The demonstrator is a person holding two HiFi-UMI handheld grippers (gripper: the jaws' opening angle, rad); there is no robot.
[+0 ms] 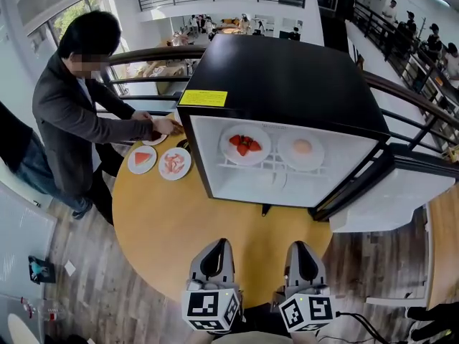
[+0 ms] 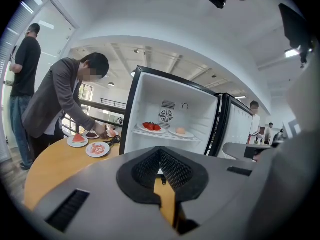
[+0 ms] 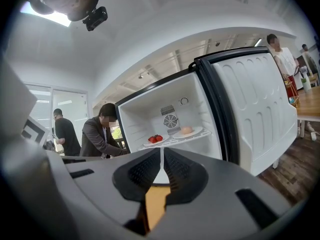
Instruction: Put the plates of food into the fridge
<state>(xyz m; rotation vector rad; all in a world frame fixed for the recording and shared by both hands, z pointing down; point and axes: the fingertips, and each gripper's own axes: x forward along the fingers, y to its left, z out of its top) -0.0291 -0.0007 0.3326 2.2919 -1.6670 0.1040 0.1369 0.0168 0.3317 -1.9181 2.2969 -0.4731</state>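
The small black fridge (image 1: 280,84) stands open on the round wooden table (image 1: 165,228). On its wire shelf sit a plate of strawberries (image 1: 244,144) and a plate with a pale round food (image 1: 302,149). Left of the fridge, the table holds a watermelon plate (image 1: 142,159), a plate of pink slices (image 1: 175,163) and a third plate (image 1: 154,140) under a person's hand. My left gripper (image 1: 218,244) and right gripper (image 1: 300,246) hover side by side over the table's near edge, both shut and empty. The shelf plates also show in the left gripper view (image 2: 151,127) and the right gripper view (image 3: 156,140).
A person in a grey jacket (image 1: 68,113) leans over the table's left side, hands at the plates. The fridge door (image 1: 391,192) swings out to the right. A railing (image 1: 423,113) runs behind the fridge. Another person (image 2: 22,79) stands at far left.
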